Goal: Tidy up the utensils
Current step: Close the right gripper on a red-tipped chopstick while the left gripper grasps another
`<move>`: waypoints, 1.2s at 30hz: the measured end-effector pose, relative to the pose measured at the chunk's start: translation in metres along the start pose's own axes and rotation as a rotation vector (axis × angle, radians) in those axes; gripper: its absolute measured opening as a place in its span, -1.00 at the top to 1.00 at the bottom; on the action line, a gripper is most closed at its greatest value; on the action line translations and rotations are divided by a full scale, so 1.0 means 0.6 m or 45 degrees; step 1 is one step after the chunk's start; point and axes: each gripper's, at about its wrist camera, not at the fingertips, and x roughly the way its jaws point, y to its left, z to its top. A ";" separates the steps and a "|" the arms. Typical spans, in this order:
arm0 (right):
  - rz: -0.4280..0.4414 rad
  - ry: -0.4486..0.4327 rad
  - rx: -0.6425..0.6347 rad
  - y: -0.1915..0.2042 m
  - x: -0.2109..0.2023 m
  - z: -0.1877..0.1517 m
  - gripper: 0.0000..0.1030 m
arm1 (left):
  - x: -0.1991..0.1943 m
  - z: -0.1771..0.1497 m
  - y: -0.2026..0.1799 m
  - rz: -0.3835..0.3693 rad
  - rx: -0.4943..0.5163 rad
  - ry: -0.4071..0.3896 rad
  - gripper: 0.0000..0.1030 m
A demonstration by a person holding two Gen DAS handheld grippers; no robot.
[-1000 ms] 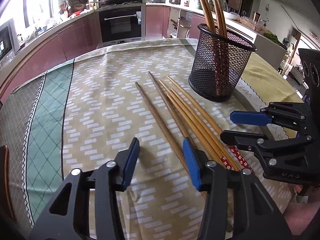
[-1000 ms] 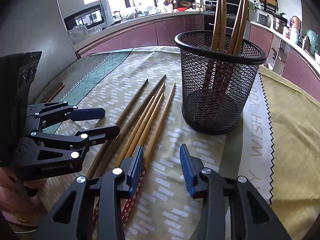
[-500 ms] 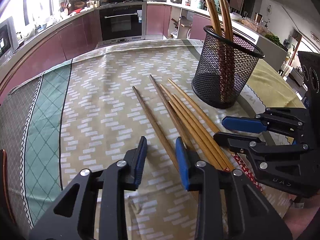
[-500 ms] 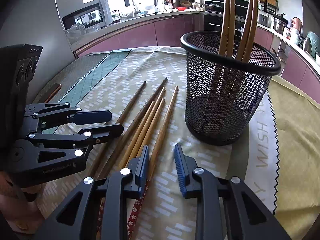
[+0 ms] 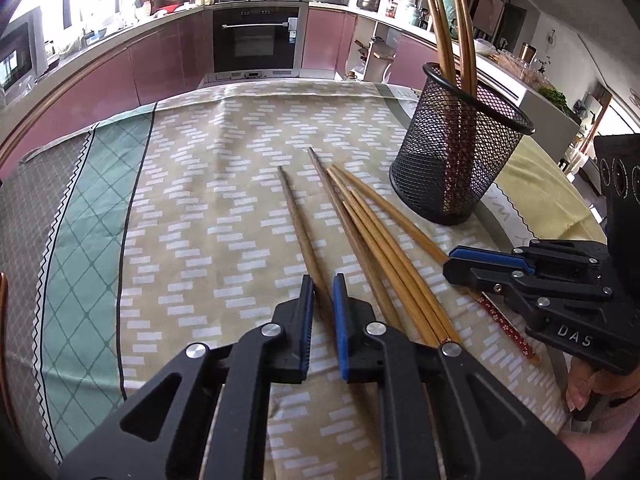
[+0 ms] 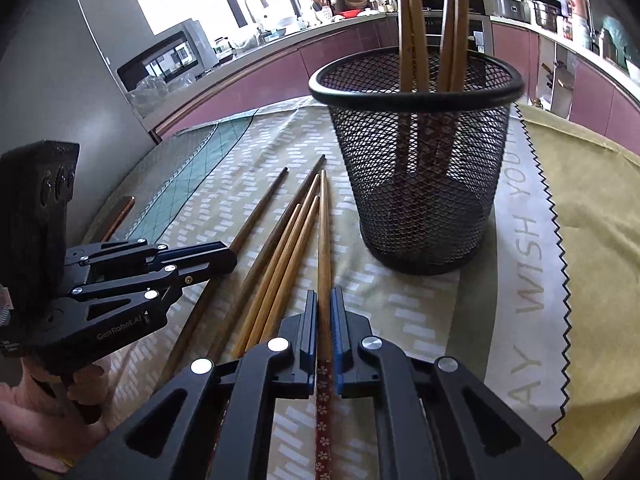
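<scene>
Several wooden chopsticks lie side by side on the patterned tablecloth. To their right stands a black mesh holder with a few chopsticks upright in it. My left gripper has its jaws closing, and the blue pads pinch the leftmost dark brown chopstick near its thick end. In the right wrist view the right gripper also has its jaws closing, clamped on the rightmost light chopstick, just above its red flowered end. The holder stands just ahead and to the right of it.
The right gripper and the left gripper work close together over the same bundle. A person's hand holds the left one. A yellow cloth covers the right side. Kitchen cabinets and an oven line the far wall.
Both grippers went from wide open to shut. The left pads came in around the dark chopstick and the right pads around the red-ended one. Both views rolled slightly.
</scene>
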 end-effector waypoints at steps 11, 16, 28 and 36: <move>0.116 0.011 -0.047 0.009 -0.014 -0.006 0.89 | -0.026 -0.021 -0.008 -0.075 0.047 -0.006 0.85; 0.082 0.056 -0.084 0.015 -0.003 -0.004 0.88 | -0.021 -0.026 -0.015 -0.079 0.088 0.018 0.83; 0.022 0.071 -0.128 0.022 0.027 0.018 0.81 | 0.009 0.005 -0.014 -0.043 0.109 0.040 0.63; 0.035 0.058 -0.105 0.016 0.029 0.022 0.87 | 0.018 0.015 -0.019 -0.031 0.086 0.038 0.84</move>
